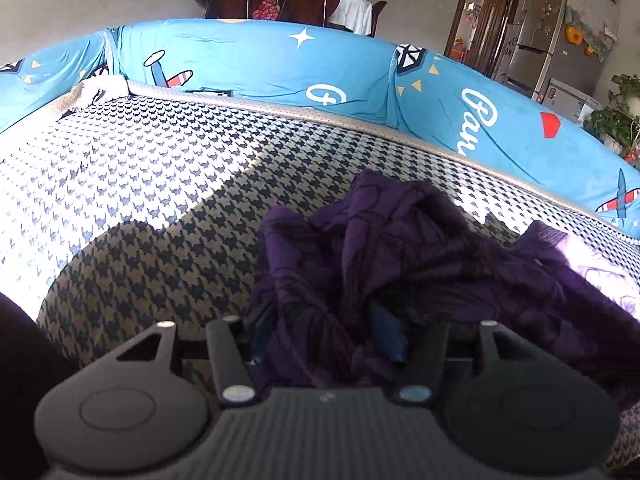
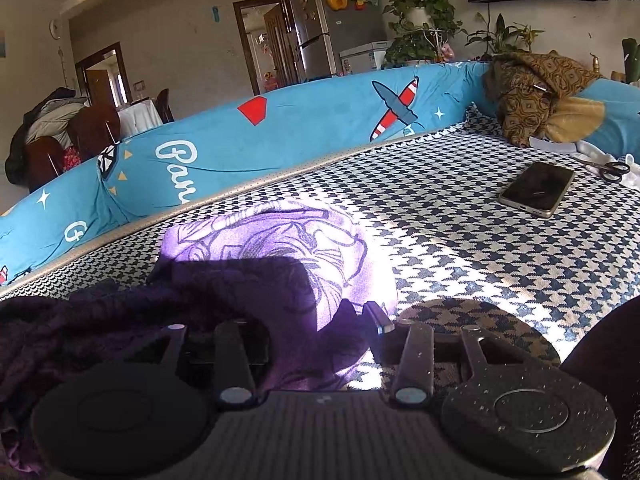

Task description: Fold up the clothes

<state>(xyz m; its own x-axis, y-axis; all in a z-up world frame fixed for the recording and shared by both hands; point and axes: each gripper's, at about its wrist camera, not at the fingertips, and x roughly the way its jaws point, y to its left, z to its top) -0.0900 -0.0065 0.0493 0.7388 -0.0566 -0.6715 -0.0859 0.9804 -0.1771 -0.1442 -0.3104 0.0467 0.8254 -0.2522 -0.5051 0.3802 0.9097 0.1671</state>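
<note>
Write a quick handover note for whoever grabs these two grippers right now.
Left hand-held gripper: bunched purple garment sits between its fingers; the grip itself is hidden.
Right hand-held gripper: over the same garment's edge, fingers spread, cloth between them.
Garment lies crumpled on the houndstooth sofa cover, unfolded.
Phone and scissors lie farther right, apart from it.
Done: no fold visible. Left: spread it flat, then fold.

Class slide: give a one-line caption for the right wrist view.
Right gripper over a purple garment on a houndstooth sofa, with a phone and scissors beyond.
</note>
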